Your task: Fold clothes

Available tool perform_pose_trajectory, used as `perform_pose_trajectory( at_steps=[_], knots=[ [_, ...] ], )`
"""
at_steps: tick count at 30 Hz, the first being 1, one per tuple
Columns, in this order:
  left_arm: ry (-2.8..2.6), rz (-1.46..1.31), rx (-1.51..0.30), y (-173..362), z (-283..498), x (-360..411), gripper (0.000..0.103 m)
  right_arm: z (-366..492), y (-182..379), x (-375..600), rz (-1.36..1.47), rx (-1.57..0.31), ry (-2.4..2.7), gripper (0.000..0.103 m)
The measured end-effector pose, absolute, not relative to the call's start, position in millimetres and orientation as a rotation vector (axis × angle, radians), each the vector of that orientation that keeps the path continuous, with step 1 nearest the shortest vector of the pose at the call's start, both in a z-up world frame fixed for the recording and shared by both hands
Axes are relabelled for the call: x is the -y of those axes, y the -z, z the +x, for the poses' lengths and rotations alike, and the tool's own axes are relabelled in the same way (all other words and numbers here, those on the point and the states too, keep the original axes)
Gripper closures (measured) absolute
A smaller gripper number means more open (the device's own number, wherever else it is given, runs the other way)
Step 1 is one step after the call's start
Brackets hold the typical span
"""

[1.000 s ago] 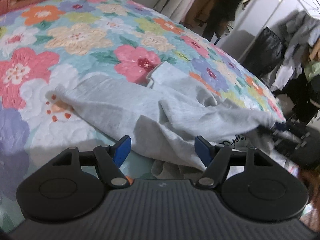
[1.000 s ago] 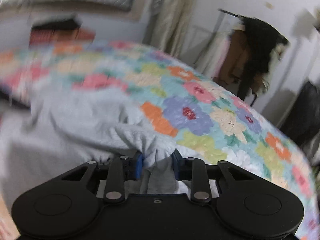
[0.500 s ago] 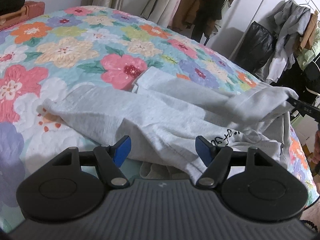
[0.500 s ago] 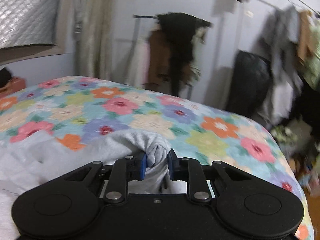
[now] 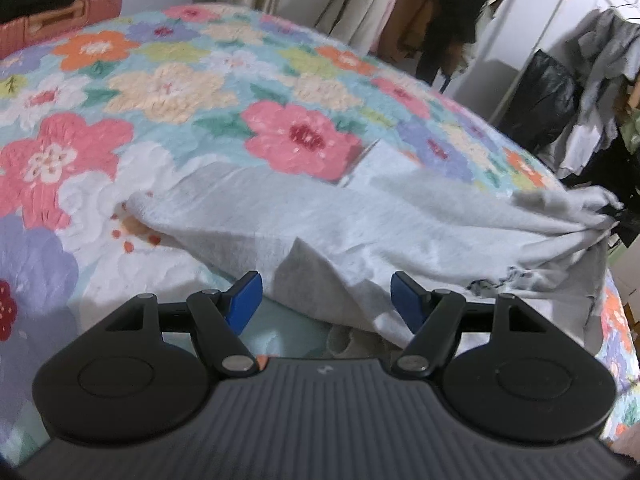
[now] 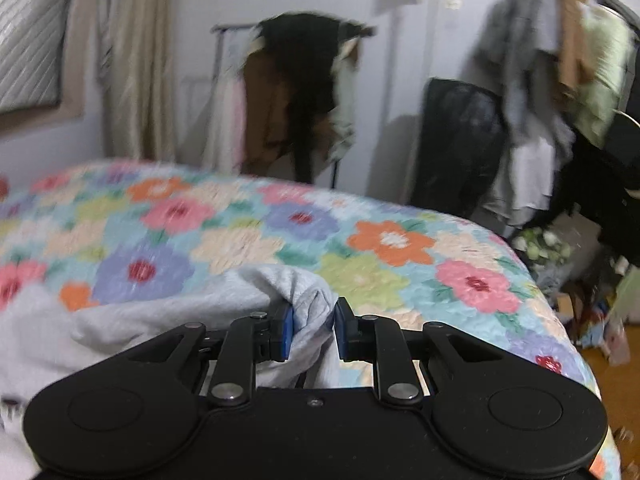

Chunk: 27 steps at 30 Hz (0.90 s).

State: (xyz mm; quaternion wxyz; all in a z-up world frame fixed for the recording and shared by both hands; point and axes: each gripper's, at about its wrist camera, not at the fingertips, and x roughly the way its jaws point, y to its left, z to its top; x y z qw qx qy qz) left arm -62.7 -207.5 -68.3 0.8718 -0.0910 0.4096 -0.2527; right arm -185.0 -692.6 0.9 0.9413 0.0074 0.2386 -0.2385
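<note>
A light grey sweatshirt (image 5: pixel 360 224) lies crumpled across the floral bedspread (image 5: pixel 168 92). My left gripper (image 5: pixel 326 300) is open, its blue pads just above the near edge of the sweatshirt, with a fold of cloth between the jaws but not clamped. My right gripper (image 6: pixel 312 328) is shut on a bunched part of the sweatshirt (image 6: pixel 304 292) and holds it lifted over the bed's right side. In the left wrist view the right gripper (image 5: pixel 618 216) shows at the far right, pulling the cloth taut.
The floral bedspread (image 6: pixel 360 240) ends at the right, where the floor holds clutter (image 6: pixel 592 312). Clothes racks with hanging garments (image 6: pixel 304 92) and a black bag (image 5: pixel 548 100) stand along the wall. A red case (image 5: pixel 60 20) sits at the bed's far left.
The right gripper has kept pulling the sweatshirt to the right, stretching it out over the bed. The left gripper has stayed open over the near edge, shifting slightly.
</note>
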Motion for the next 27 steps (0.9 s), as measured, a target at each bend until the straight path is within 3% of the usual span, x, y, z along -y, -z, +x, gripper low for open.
perform_pose_trajectory(
  at_steps=[4,10,11,14,17,22,24,27],
  knots=[
    [0.555,-0.181,-0.877,73,-62,215,0.034,-182,11,704,0.076,-0.530,0.498,0.080],
    [0.617,-0.112,-0.794,33,-79,219,0.034,-178,26,717,0.175,-0.585,0.488,0.079],
    [0.625,-0.099,-0.787,26,-79,221,0.034,-179,25,718,0.188,-0.590,0.472,0.077],
    [0.662,-0.048,-0.792,9,-67,239,0.033,-185,19,719,0.219,-0.588,0.414,0.057],
    [0.712,0.013,-0.796,3,-47,268,0.032,-189,17,722,0.244,-0.587,0.358,0.055],
    [0.774,0.430,-0.837,21,-22,343,0.032,-206,20,731,0.310,-0.608,0.353,0.053],
    [0.800,0.513,-0.800,20,-15,361,0.032,-221,20,738,0.369,-0.606,0.369,0.042],
    [0.825,0.505,-0.804,21,6,381,0.031,-234,24,748,0.444,-0.634,0.342,0.038]
  ],
)
